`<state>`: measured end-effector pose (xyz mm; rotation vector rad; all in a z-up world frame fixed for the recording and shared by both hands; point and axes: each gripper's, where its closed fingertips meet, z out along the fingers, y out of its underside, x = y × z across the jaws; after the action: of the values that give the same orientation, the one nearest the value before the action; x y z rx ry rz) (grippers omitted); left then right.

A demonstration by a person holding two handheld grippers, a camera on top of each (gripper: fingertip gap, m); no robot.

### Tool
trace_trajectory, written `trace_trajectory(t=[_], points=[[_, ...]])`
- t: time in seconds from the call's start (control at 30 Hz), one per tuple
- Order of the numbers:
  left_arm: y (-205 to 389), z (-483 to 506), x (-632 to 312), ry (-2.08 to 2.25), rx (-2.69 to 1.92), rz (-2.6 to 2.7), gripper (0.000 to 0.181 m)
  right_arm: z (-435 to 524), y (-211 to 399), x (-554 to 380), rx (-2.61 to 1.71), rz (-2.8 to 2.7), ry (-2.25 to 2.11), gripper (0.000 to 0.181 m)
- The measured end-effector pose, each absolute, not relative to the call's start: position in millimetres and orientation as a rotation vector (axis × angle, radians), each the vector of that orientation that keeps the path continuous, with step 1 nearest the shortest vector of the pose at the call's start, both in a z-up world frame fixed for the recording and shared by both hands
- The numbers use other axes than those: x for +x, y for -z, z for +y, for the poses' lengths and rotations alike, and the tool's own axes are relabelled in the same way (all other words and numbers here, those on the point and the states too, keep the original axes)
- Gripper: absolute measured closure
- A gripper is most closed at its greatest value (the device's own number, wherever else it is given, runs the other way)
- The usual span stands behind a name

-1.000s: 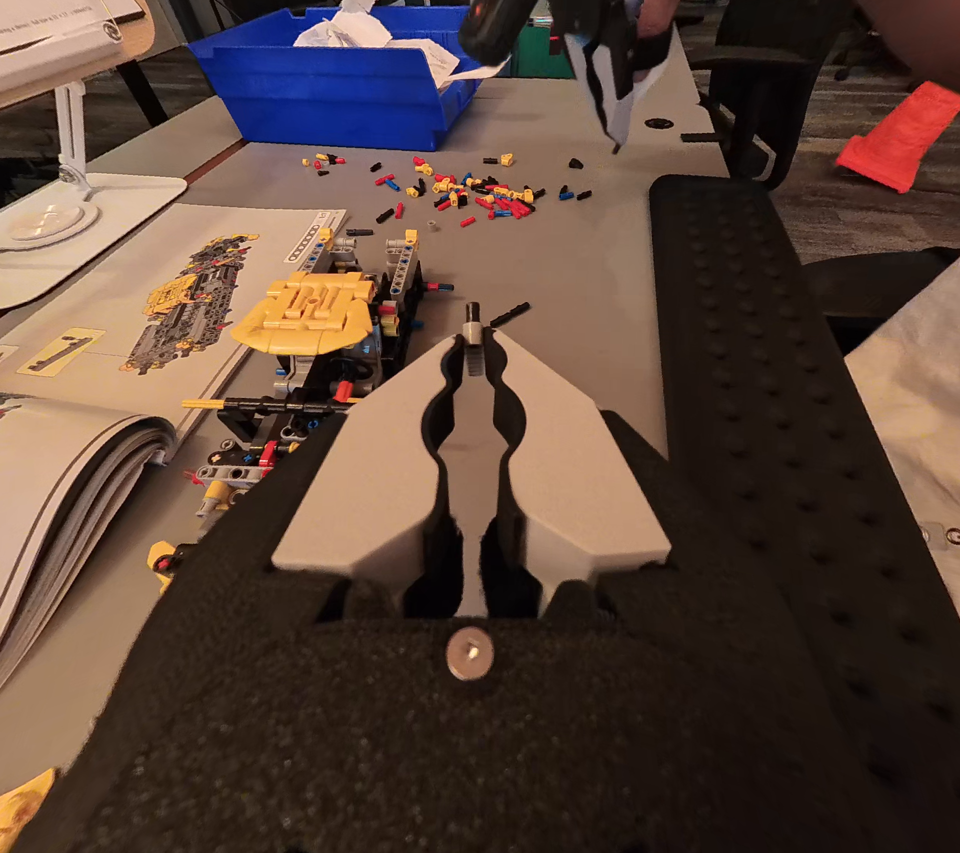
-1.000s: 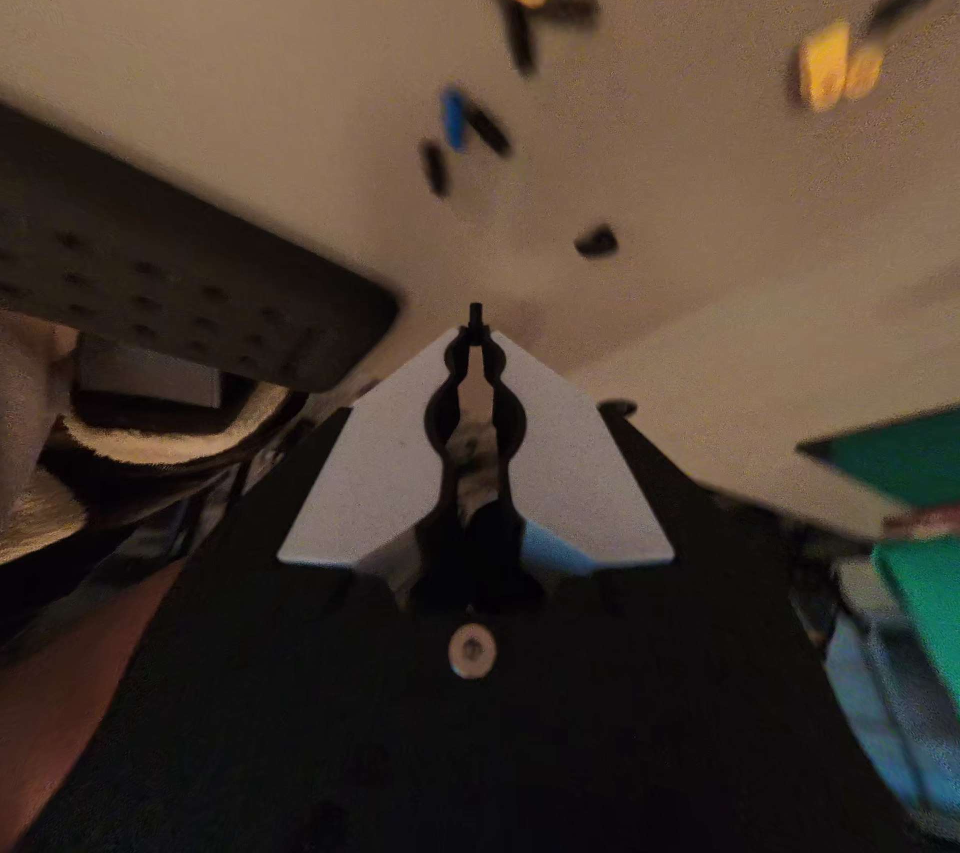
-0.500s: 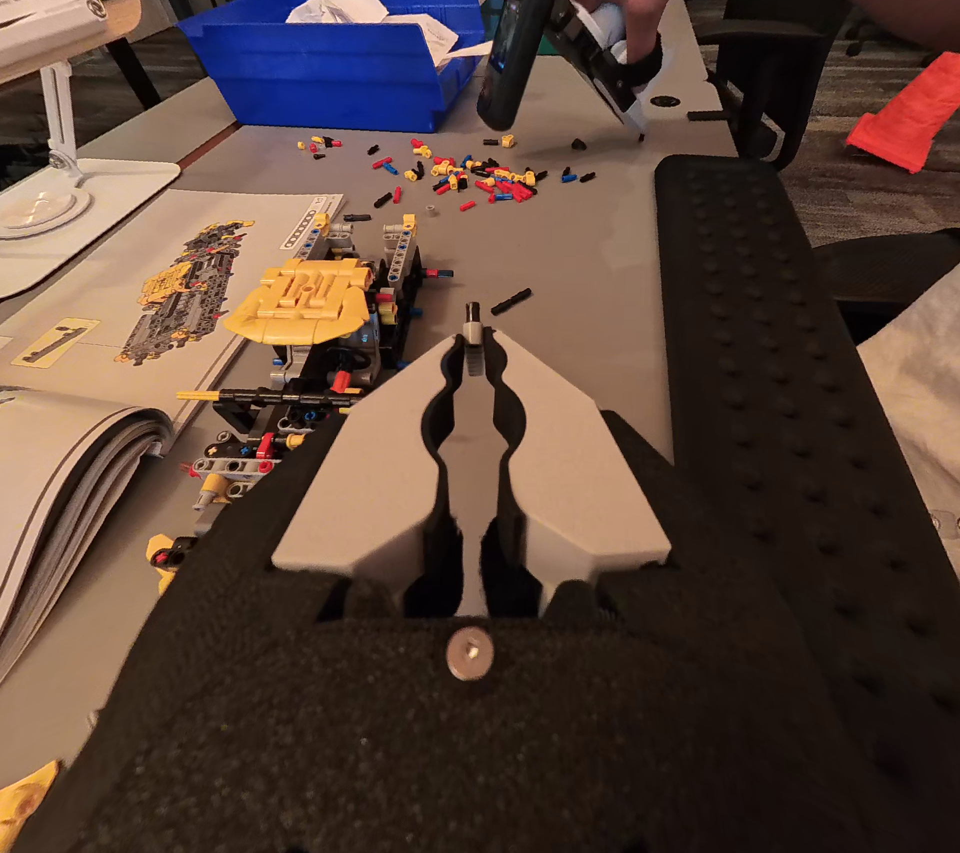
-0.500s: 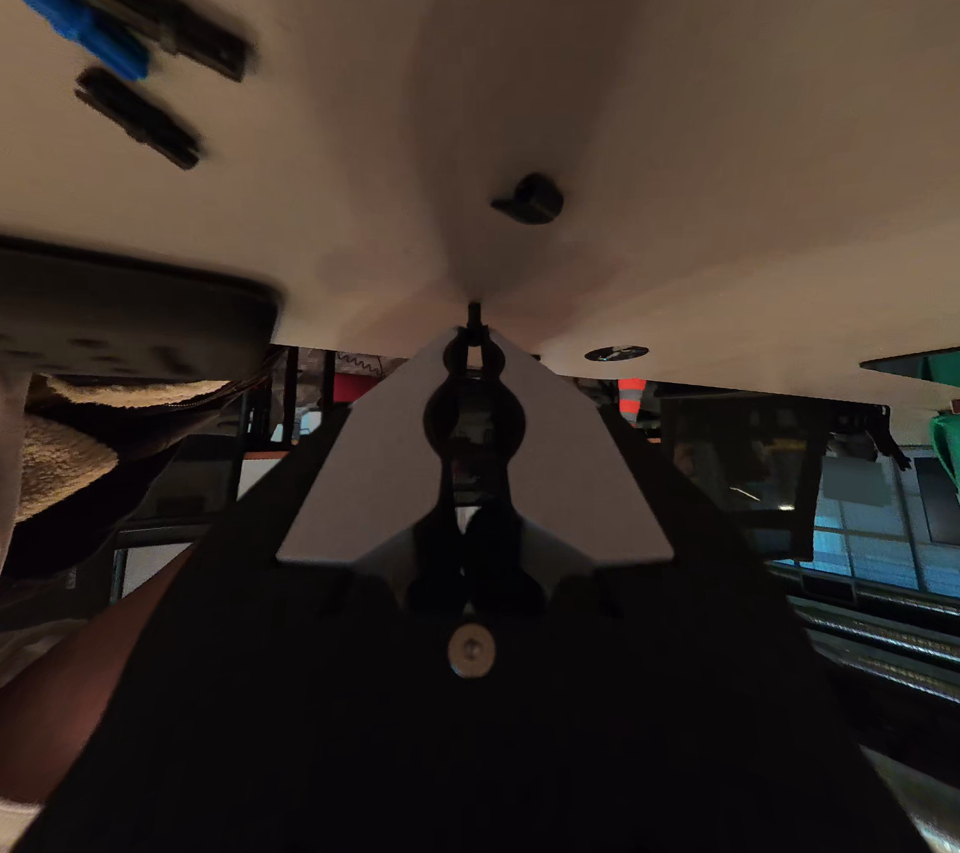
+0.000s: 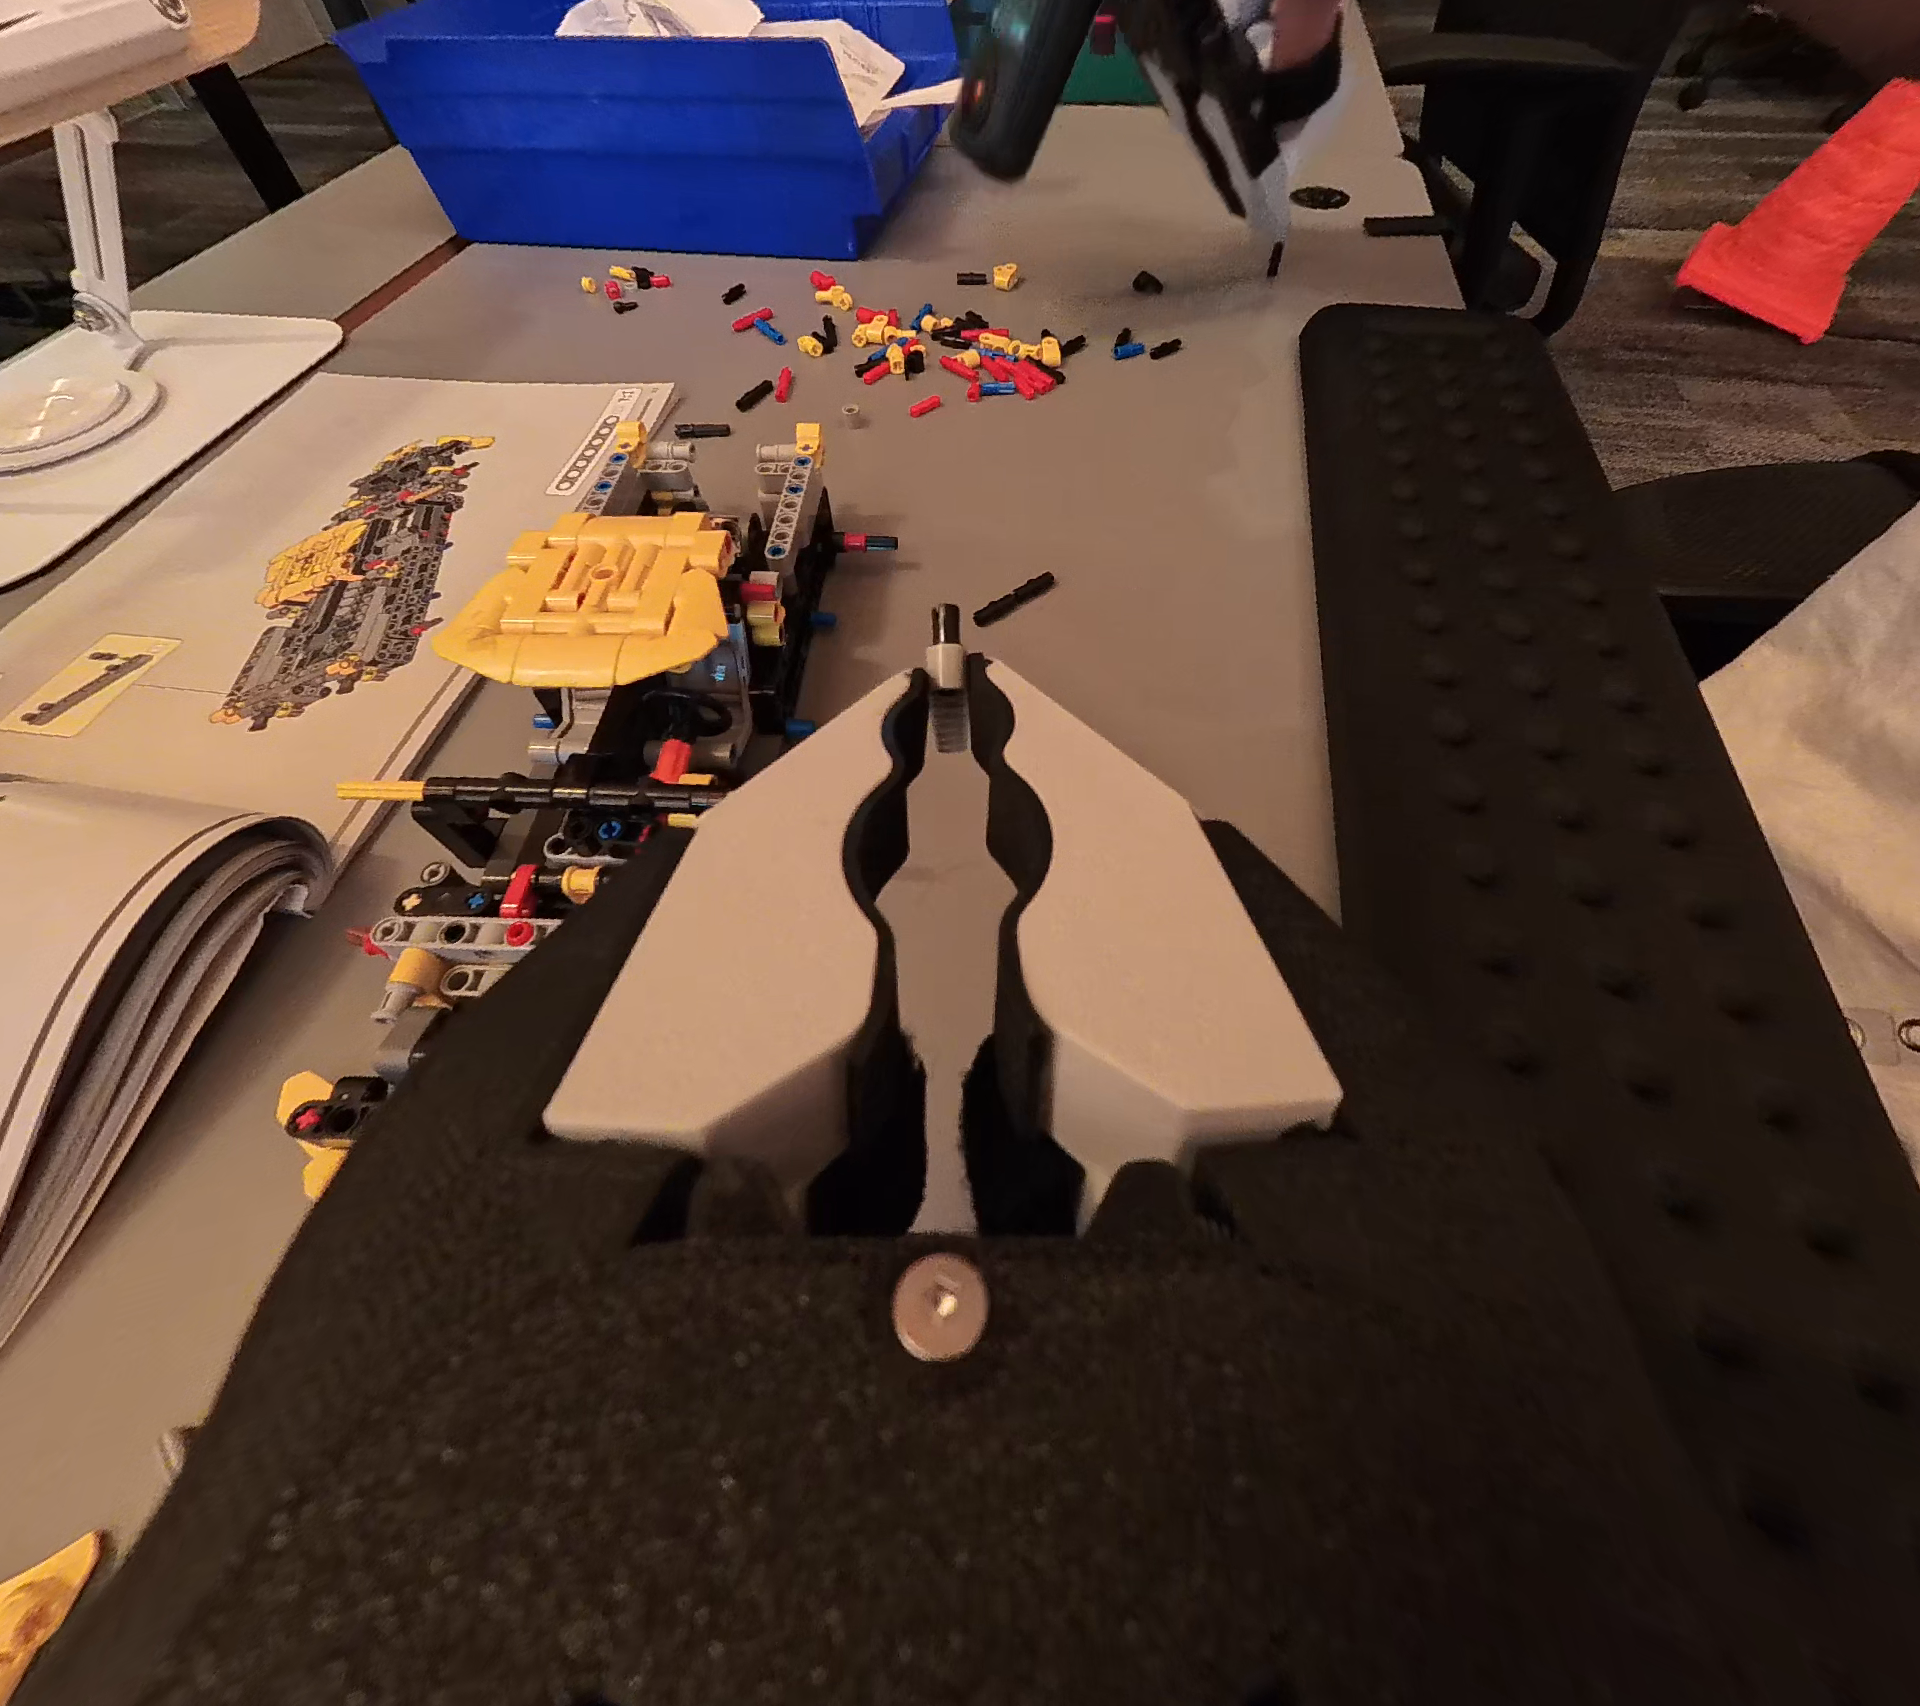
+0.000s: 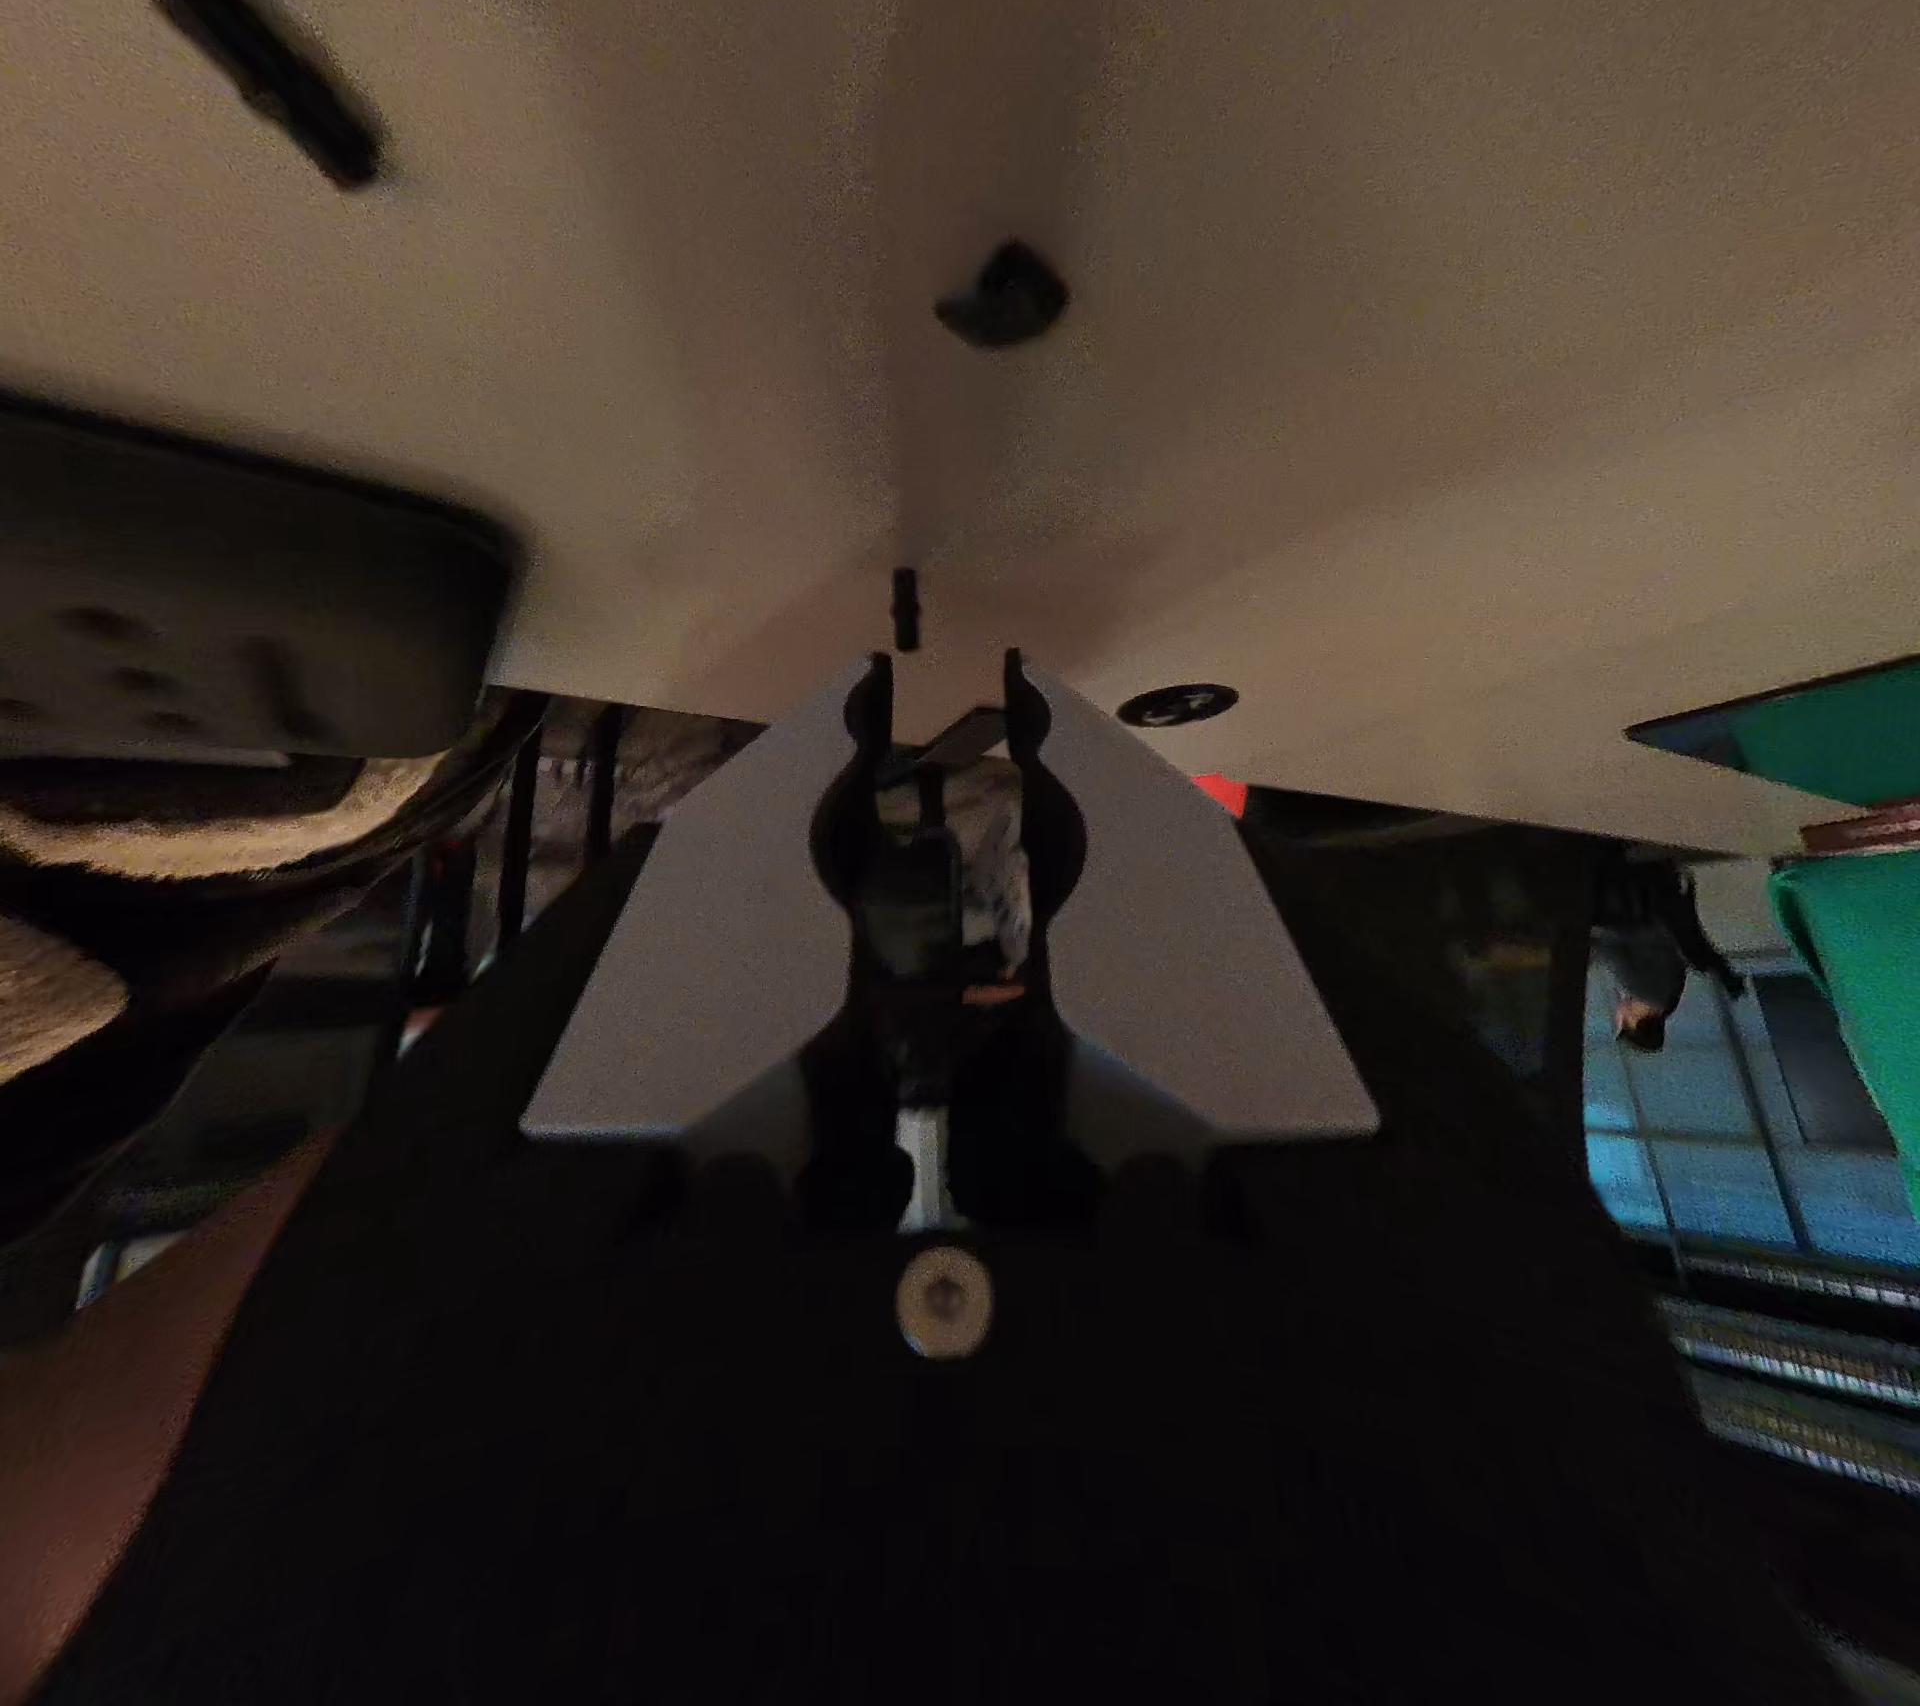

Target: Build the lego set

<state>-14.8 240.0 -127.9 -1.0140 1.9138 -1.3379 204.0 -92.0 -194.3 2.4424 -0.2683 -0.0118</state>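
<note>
My left gripper (image 5: 945,685) is shut on a small grey connector with a black pin in its end (image 5: 945,659). It holds the piece just right of the yellow and black lego model (image 5: 623,617) on the grey table (image 5: 1143,493). My right gripper (image 6: 945,680) is open, tips down at the table's far right edge. It also shows in the left wrist view (image 5: 1270,233). A short black pin (image 6: 906,607) sits just beyond the right gripper's fingertips, free of both pads. A small black piece (image 6: 1003,295) lies farther ahead.
A pile of small red, blue, yellow and black pieces (image 5: 956,347) lies mid-table. A blue bin (image 5: 665,108) with paper stands behind it. An open manual (image 5: 260,576) lies at the left. A black dimpled pad (image 5: 1507,721) runs along the right. A loose black pin (image 5: 1013,598) lies near my left fingertips. The left gripper's tips are roughly 40 cm from the right gripper's.
My right gripper was shut on the short black pin and has opened; the pin has left its grasp at the table. My left gripper keeps its hold and has barely moved.
</note>
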Motion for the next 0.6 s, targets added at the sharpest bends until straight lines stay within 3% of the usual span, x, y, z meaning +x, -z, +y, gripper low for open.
trace_trajectory(t=[0.23,0.6], points=[[126.1,240.2,-14.9,1.348,-1.013,1.906,0.174,-83.8,180.9,204.8,3.121,-0.134,-0.029,0.16],[129.8,239.1,-14.2,1.335,-1.018,1.921,0.174,-82.4,193.2,196.7,3.541,-0.199,-0.116,0.164]])
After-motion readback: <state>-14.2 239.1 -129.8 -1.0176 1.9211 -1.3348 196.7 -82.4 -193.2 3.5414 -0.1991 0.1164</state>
